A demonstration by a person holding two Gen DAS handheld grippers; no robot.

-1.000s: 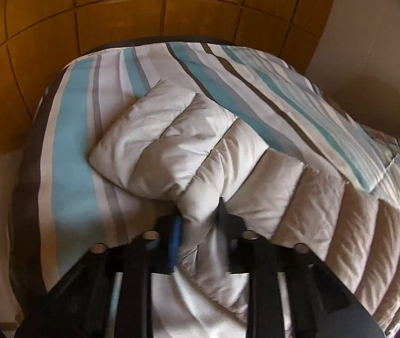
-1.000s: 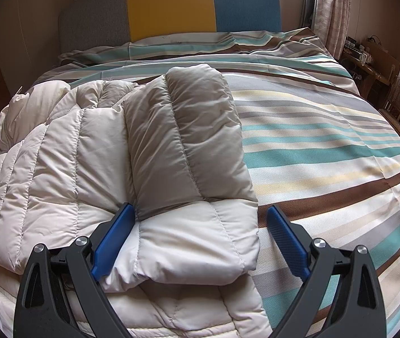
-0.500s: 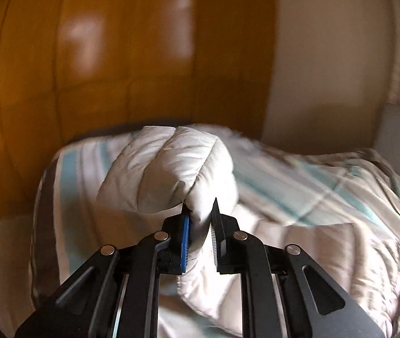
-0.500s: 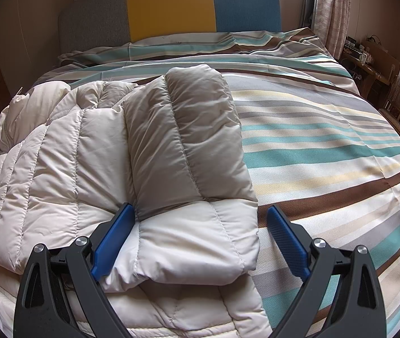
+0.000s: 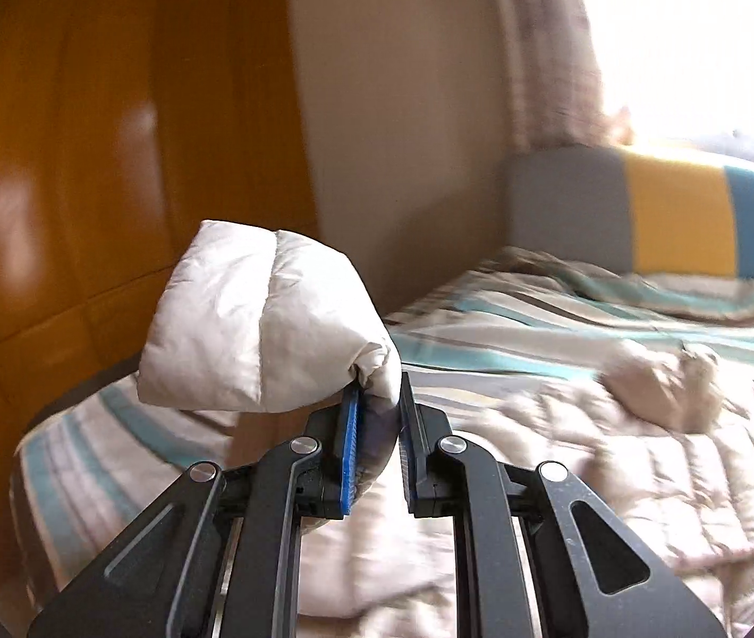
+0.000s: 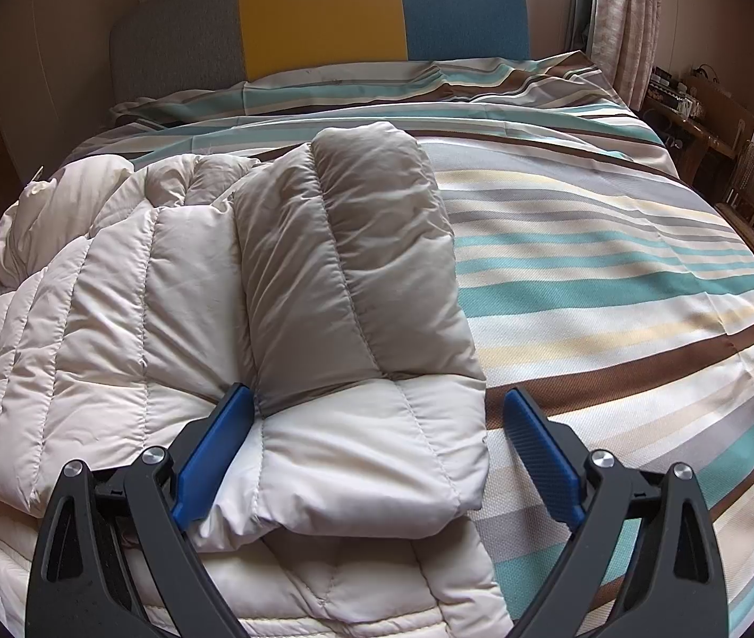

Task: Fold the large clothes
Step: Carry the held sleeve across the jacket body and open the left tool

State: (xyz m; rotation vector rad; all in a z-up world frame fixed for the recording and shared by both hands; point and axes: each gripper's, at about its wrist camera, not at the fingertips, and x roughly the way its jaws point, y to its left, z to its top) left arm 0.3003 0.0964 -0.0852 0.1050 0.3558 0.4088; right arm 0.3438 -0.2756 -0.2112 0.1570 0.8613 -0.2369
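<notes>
A cream quilted puffer jacket lies spread on the striped bed. My left gripper is shut on the jacket's sleeve end and holds it raised above the bed; the rest of the jacket lies to the right below. In the right wrist view the other sleeve lies folded over the jacket body. My right gripper is open, its blue fingers on either side of that sleeve's cuff, just above it.
A grey, yellow and blue headboard stands at the far end of the bed. A wooden wardrobe is left of the bed. Wooden chairs and a desk stand at the right. Curtains hang by the window.
My left gripper has lifted the sleeve end off the bed and swung up and to the right, towards the headboard. The right gripper has not moved.
</notes>
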